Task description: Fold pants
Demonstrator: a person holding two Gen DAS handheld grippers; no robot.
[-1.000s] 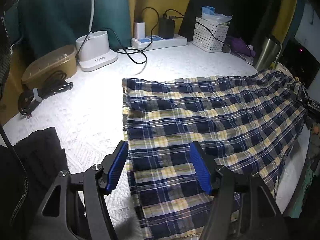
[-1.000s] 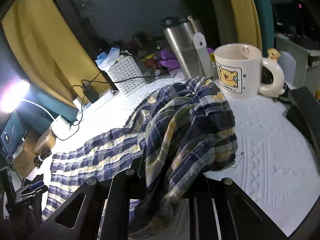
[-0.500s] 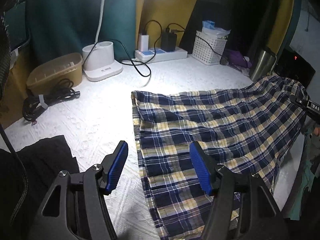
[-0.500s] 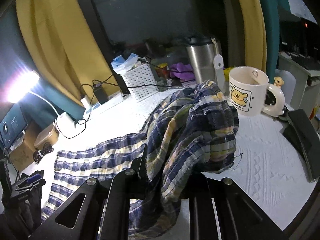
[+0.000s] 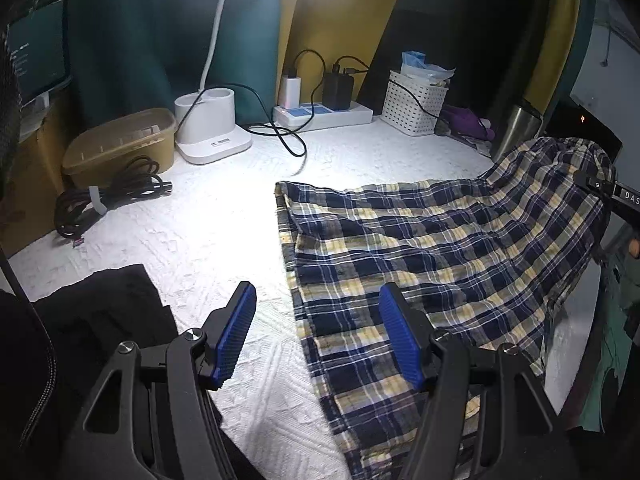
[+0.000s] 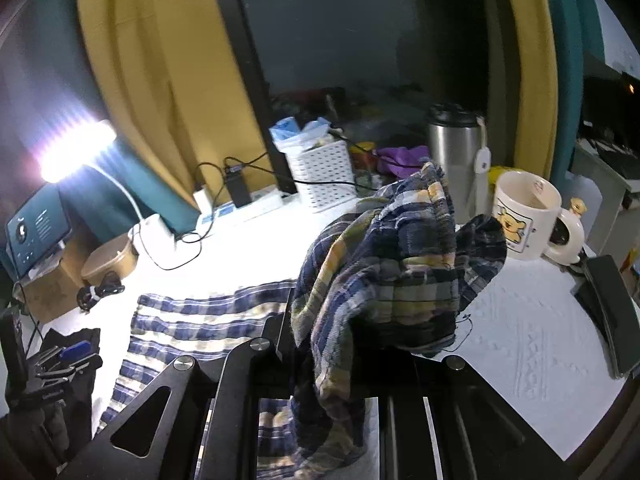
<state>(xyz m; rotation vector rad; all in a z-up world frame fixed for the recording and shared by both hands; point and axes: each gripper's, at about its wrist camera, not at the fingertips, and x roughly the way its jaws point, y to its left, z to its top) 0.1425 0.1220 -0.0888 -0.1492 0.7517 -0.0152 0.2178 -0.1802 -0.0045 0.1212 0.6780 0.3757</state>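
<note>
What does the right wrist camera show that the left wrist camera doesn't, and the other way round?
Only the right wrist view shows the bear mug and the right gripper shut on a bunched end of the plaid pants. Only the left wrist view shows the left gripper open above the pants' near edge, holding nothing, with its blue pads plainly seen. Both show the pants spread on the white cloth, the white basket, the power strip, the steel tumbler and the lamp base.
</note>
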